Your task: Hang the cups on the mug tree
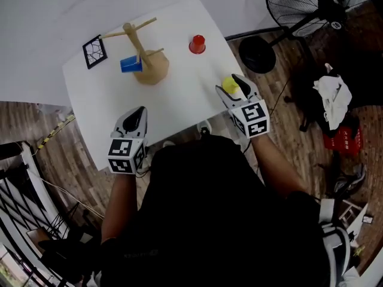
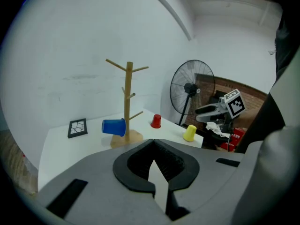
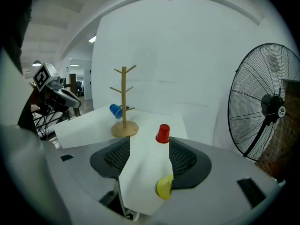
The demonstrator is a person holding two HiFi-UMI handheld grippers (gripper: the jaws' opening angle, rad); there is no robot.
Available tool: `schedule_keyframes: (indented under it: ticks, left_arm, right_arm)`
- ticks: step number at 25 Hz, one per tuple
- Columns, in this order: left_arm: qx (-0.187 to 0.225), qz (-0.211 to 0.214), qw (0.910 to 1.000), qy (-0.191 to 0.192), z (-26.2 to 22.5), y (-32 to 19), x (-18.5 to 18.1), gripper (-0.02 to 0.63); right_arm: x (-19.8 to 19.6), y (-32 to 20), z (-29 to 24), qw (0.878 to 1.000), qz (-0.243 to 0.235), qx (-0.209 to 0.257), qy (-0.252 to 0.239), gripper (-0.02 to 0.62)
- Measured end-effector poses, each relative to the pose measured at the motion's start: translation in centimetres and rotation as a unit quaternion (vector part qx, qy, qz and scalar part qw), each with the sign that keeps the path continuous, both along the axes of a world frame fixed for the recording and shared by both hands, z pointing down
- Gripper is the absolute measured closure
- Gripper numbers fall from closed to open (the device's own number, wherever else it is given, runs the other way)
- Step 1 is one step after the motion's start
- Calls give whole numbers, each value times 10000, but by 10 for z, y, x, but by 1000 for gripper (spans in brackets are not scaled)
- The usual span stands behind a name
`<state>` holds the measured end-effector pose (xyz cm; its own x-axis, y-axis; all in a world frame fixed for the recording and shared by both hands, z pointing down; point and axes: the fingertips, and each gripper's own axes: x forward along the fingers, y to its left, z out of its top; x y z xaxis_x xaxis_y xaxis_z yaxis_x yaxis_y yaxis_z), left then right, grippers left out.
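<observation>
The head view looks steeply down from above the person onto the white table (image 1: 179,100). Each gripper view looks low and slightly downward across it from the person's side. All three share the mug tree (image 1: 154,70) and the tabletop.

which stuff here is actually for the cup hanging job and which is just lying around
For the job:
- wooden mug tree
- blue plastic cup, already on a low peg
- red plastic cup, on the white table
- yellow plastic cup, at the table's edge

Just lying about:
- black-framed square card
- black pedestal fan
- white cloth on the floor
</observation>
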<state>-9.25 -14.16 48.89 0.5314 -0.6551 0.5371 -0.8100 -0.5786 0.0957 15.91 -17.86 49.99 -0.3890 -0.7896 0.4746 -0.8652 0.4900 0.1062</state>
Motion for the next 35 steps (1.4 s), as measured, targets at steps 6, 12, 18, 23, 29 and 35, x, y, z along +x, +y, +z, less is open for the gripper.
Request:
schedule_keyframes:
  ticks: [6,12,18,23,29,35]
  left_arm:
    - [-32,18,10000,-17,3,-3,1,589]
    - [-79,-19,10000,-45,3,-3,2,589]
    - [-122,-142,9998,-113,7,-4,-2,589]
    - [-149,-210,9996,-132,7,-3,-2,589]
    - [-200,-231,9995,-121,10,-3,-1,589]
    - [-221,-248,9994,-133,11,-2,-3,589]
  right_arm:
    - [42,-6,20,9987,437,-141,202,357]
    - [67,-14,54,9961,659,-445,380,357]
    - [80,-18,94,9913,876,-935,314,357]
    - [83,-19,110,9877,1016,-1187,60,357]
    - [83,-21,124,9839,1137,-1376,10,357]
    - [86,-25,125,9816,1230,-1459,-38,367]
